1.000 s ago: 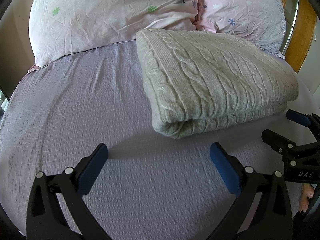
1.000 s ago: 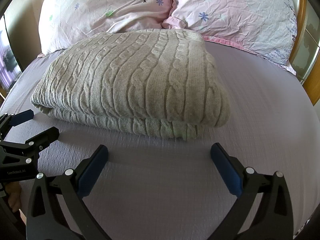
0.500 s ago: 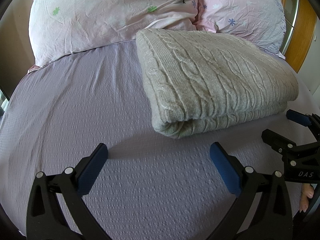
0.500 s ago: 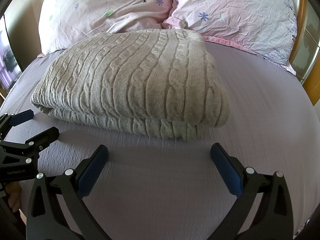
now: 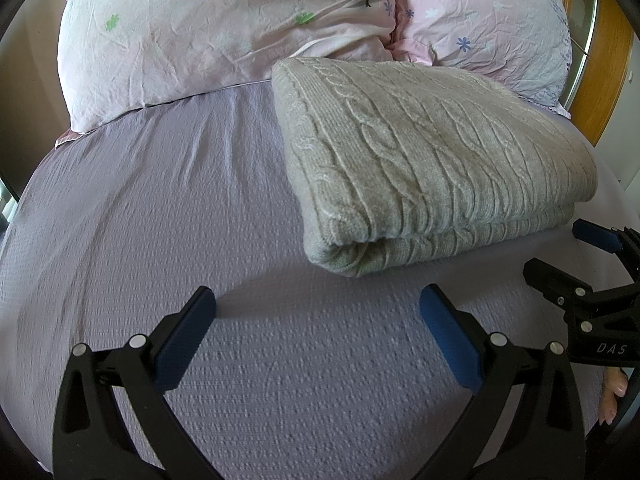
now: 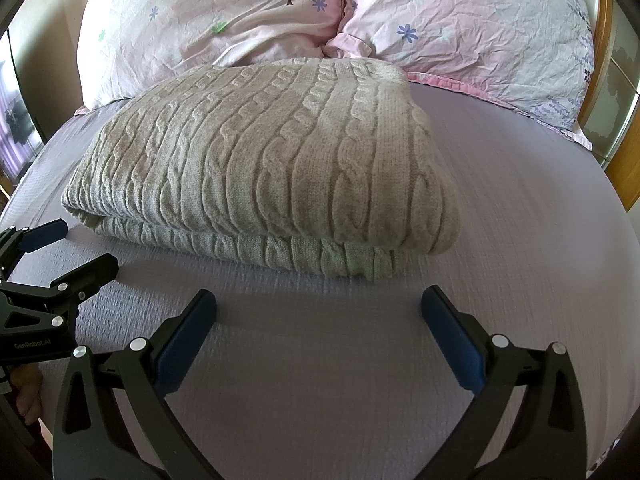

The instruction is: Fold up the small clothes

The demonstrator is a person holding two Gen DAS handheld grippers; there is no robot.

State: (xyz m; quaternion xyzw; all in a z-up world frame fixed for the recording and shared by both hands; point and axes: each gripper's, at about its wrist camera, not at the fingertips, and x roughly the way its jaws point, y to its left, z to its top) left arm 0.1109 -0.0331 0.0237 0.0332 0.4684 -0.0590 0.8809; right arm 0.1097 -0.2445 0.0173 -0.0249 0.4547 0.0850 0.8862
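Observation:
A grey cable-knit sweater (image 5: 432,160) lies folded into a thick rectangle on the lilac bedsheet (image 5: 160,220); it also shows in the right wrist view (image 6: 272,168). My left gripper (image 5: 318,300) is open and empty, a little short of the sweater's near left corner. My right gripper (image 6: 318,300) is open and empty, just in front of the sweater's near right corner. Each gripper shows at the edge of the other's view: the right one (image 5: 560,252) and the left one (image 6: 76,248), both open beside the sweater's front edge.
Two pink flowered pillows (image 5: 224,28) (image 6: 472,24) lie against the head of the bed behind the sweater. A wooden frame (image 5: 600,60) stands at the far right. Bare sheet lies left of the sweater (image 5: 140,200) and right of it (image 6: 540,220).

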